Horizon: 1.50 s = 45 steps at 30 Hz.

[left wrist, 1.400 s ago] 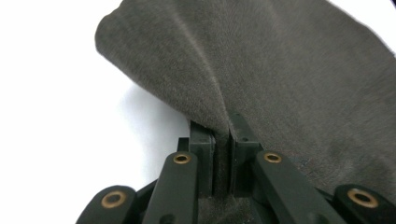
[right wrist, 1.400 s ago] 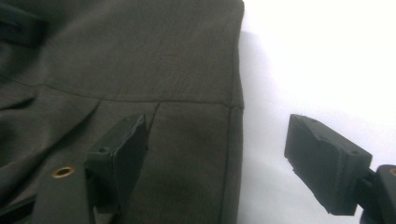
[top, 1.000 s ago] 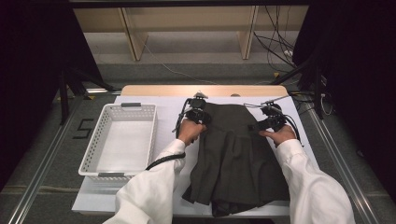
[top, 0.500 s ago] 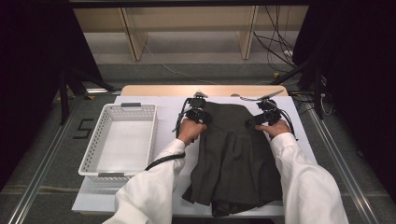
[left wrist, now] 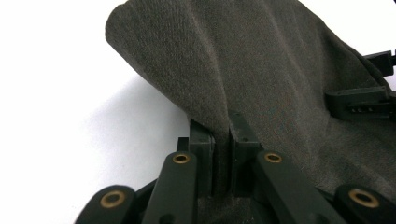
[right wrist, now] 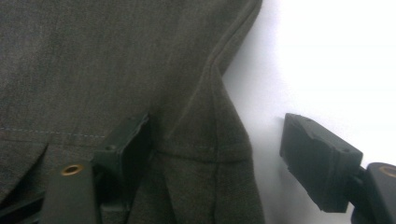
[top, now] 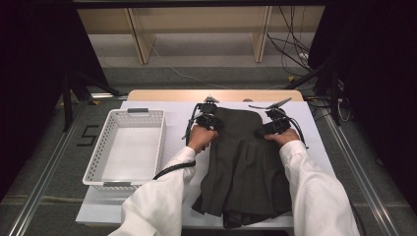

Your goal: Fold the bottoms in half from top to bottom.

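Note:
A dark grey pleated skirt (top: 246, 167) lies flat on the white table (top: 177, 123), waistband at the far end. My left gripper (top: 212, 120) is at the skirt's far left corner, shut on a raised fold of the cloth (left wrist: 261, 70), which is pinched between its pads (left wrist: 223, 135). My right gripper (top: 265, 130) is at the far right corner. Its jaws stand open and have just been closing a little, and the skirt's hemmed edge (right wrist: 205, 116) lies between them (right wrist: 217, 140) with the pads clear of it.
A white perforated basket (top: 98, 157) stands on the table's left part, nothing in it. Bare white table lies right of the skirt (top: 314, 142). Cables and wooden legs are on the floor beyond the table. My right gripper's body (left wrist: 359, 100) shows across the cloth.
My right hand has moved left and slightly down onto the skirt's far right corner. The left hand and its pinched fold have stayed put.

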Tool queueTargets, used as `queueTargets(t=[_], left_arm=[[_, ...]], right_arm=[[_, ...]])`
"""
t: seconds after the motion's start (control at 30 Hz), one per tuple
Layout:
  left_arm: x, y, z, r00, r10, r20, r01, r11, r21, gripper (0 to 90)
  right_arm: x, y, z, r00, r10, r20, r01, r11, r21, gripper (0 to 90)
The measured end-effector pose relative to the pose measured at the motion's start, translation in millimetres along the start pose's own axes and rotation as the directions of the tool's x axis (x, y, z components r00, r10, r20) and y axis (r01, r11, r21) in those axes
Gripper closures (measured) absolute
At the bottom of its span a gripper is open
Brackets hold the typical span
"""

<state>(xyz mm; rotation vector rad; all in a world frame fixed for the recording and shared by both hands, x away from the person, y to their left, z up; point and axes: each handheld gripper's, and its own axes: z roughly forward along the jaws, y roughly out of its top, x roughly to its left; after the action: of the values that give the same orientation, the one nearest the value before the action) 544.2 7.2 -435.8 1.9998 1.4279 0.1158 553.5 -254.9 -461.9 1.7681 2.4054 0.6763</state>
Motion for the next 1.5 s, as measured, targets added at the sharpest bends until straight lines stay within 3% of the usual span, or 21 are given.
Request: queueTargets(t=[0.1,0.17,0.2,0.23,0.27,0.47,0.67,0.8,0.97,1.1,1.13,1.23,1.37,1.43,1.5], left_arm=[[-0.1,-0.1,0.1,1.0,0.0,0.0,0.0,1.0,-0.001,82.1],[-0.3,-0.1,0.4,1.0,0.0,-0.001,0.0,1.0,-0.001,82.1],[-0.5,-0.1,0.6,1.0,-0.001,-0.002,0.001,1.0,-0.001,82.0],[-0.5,-0.2,0.8,1.0,-0.002,-0.002,0.002,1.0,0.0,82.1],[-0.5,-0.3,0.9,1.0,-0.002,-0.002,0.002,1.0,-0.001,82.1],[0.2,0.2,1.1,1.0,-0.002,-0.002,0.002,1.0,-0.001,82.2],[1.2,4.6,-4.2,1.0,-0.007,0.005,0.007,0.9997,-0.024,82.5],[1.1,18.7,-18.9,1.0,-0.003,0.007,0.003,0.9971,-0.076,82.5],[-2.6,42.2,-40.2,0.9999,0.008,0.01,-0.006,0.9838,-0.179,82.4],[-8.1,43.4,-41.4,0.9985,0.053,0.015,-0.048,0.9698,-0.239,82.2],[-8.5,42.2,-40.9,0.9979,0.064,0.015,-0.058,0.9687,-0.241,82.2],[-8.4,37.8,-39.5,0.9981,0.05,0.036,-0.039,0.9673,-0.251,82.1],[-11.4,32.5,-43.2,0.9944,0.089,0.056,-0.071,0.9624,-0.262,82.0],[-13.0,28.8,-45.7,0.9918,0.113,0.061,-0.092,0.9585,-0.27,82.0],[-14.1,23.7,-47.8,0.9886,0.132,0.072,-0.107,0.9538,-0.281,82.0]], right_arm=[[1.0,0.3,0.1,1.0,0.003,-0.003,-0.003,1.0,0.004,29.4],[1.1,0.1,-0.3,0.9999,0.003,-0.016,-0.003,1.0,0.004,37.0],[1.2,-0.2,-0.9,0.9991,0.007,-0.042,-0.007,1.0,0.003,49.3],[0.6,-0.6,-0.9,0.9943,0.025,-0.104,-0.023,1.0,0.012,55.9],[2.0,-1.3,0.6,0.9932,0.022,-0.114,-0.02,1.0,0.013,56.4],[10.0,-0.1,-0.9,0.9936,-0.001,-0.113,0.003,1.0,0.018,74.9],[15.2,0.3,-7.3,0.9932,-0.023,-0.114,0.022,1.0,-0.009,80.6],[17.5,3.4,-23.8,0.9909,-0.032,-0.131,0.021,0.996,-0.09,81.0],[19.9,11.3,-60.9,0.9884,-0.063,-0.139,0.028,0.97,-0.24,81.0],[22.9,10.0,-82.5,0.9896,-0.111,-0.091,0.077,0.943,-0.322,81.0],[23.3,7.1,-85.1,0.9887,-0.128,-0.078,0.096,0.939,-0.331,81.0],[24.8,-0.1,-86.8,0.9855,-0.162,-0.05,0.134,0.925,-0.357,81.0],[24.8,-9.8,-82.3,0.9776,-0.21,-0.011,0.19,0.906,-0.379,80.9],[22.4,-15.3,-79.8,0.9775,-0.21,-0.02,0.185,0.901,-0.392,81.0],[22.4,-21.9,-80.4,0.9733,-0.229,-0.015,0.203,0.89,-0.408,81.0]])
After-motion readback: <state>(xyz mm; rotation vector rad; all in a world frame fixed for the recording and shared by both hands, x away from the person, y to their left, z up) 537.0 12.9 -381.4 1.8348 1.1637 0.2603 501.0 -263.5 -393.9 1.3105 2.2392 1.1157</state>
